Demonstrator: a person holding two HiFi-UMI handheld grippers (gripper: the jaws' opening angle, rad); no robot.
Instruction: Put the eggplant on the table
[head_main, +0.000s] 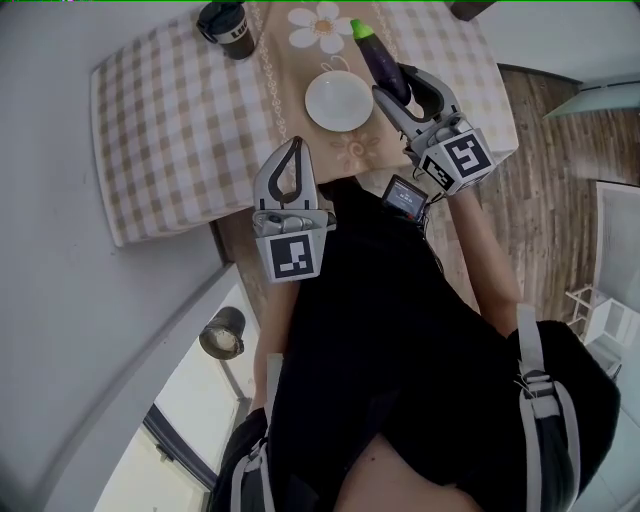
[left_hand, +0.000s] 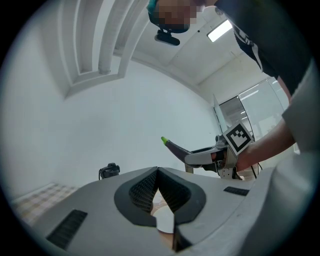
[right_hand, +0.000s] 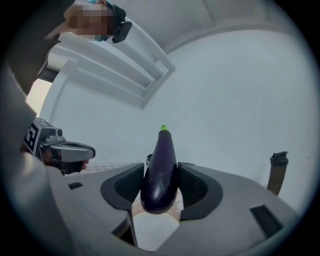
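Note:
A dark purple eggplant (head_main: 381, 60) with a green tip is clamped between the jaws of my right gripper (head_main: 397, 92), above the table's runner just right of the white plate (head_main: 338, 100). In the right gripper view the eggplant (right_hand: 161, 170) points straight ahead, pressed by both pads. The left gripper view shows the eggplant (left_hand: 175, 148) sticking out of the right gripper (left_hand: 207, 156). My left gripper (head_main: 291, 172) hangs at the table's near edge with its jaws shut and nothing between them; its pads (left_hand: 150, 192) meet.
The table (head_main: 170, 120) wears a checked cloth and a tan runner with a daisy print (head_main: 320, 25). A dark lidded cup (head_main: 226, 28) stands at the far left of the runner. Wooden floor (head_main: 550, 190) lies to the right.

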